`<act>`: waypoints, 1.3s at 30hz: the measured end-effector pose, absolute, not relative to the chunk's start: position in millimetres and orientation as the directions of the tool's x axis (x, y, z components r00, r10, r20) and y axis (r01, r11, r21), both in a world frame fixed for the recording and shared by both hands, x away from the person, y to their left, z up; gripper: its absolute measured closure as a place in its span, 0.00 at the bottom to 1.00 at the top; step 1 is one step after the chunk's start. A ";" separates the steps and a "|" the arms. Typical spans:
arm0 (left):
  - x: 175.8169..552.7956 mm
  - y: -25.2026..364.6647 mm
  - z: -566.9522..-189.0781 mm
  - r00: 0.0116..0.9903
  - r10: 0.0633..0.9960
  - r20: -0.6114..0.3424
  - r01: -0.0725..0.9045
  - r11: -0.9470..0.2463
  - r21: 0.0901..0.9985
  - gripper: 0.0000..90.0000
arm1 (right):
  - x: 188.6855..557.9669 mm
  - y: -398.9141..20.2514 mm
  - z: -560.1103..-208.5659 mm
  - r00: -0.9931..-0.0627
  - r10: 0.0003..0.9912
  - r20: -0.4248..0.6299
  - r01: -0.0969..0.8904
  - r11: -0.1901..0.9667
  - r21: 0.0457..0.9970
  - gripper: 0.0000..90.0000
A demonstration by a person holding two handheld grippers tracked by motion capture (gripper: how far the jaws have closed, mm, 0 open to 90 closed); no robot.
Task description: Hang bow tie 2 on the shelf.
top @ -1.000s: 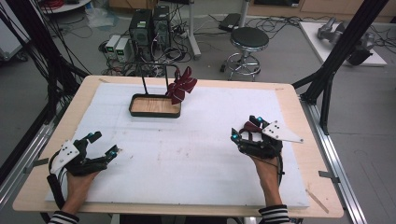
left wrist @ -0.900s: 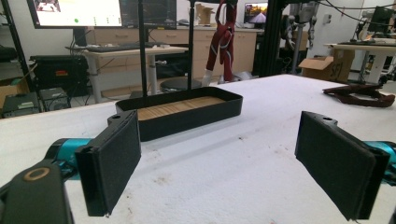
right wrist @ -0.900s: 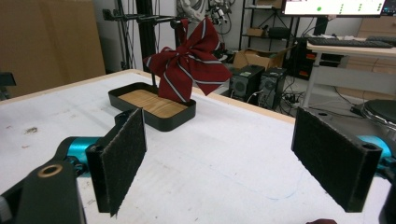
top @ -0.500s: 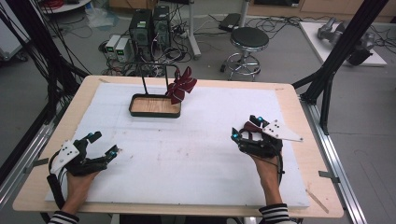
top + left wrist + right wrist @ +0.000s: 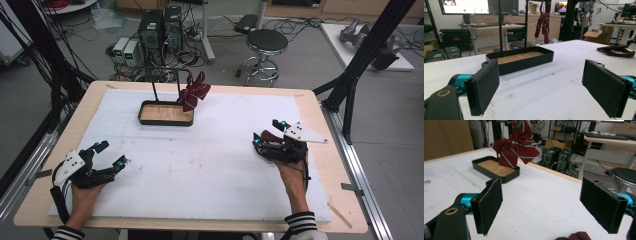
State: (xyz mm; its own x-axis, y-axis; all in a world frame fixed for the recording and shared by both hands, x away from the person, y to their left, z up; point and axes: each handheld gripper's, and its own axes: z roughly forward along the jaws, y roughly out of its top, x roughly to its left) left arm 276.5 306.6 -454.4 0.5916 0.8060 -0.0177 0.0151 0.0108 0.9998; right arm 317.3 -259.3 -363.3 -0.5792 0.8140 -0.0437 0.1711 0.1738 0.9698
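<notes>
Fingers [image 5: 490,205] of the right gripper [image 5: 541,202] stand wide apart with nothing between the pads, and the thing they are nearest to, a small dark red cloth piece [image 5: 270,135], lies flat on the white table cover [image 5: 210,175] right at that gripper. In the right gripper view only its edge peeps in at the bottom, low and nearer the right-hand pad, so it sits under and just short of the fingertips rather than ahead of them. A grasp would, I judge, call for a drop and a slight pull back, not a reach forward. From the left gripper view the cloth looks stretched out sideways (its true long axis is hard to fix). Farther up the table stands the black tray [image 5: 165,121], with a red striped bow [image 5: 194,91] hanging on its stand. The left gripper [image 5: 111,154], also wide open and empty, rests well apart on the other side.
</notes>
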 end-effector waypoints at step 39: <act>276.4 304.8 -454.3 0.586 0.810 -0.011 0.014 0.004 1.000 0.16 | 376.1 -294.7 -361.1 -0.582 0.803 -0.128 0.422 0.433 0.796 0.22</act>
State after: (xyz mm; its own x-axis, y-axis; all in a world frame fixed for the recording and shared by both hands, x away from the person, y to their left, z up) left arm 276.4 304.8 -454.3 0.5860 0.8102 -0.0113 0.0143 0.0036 0.9999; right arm 376.1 -294.7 -361.1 -0.5821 0.8030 -0.1278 0.4225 0.4330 0.7963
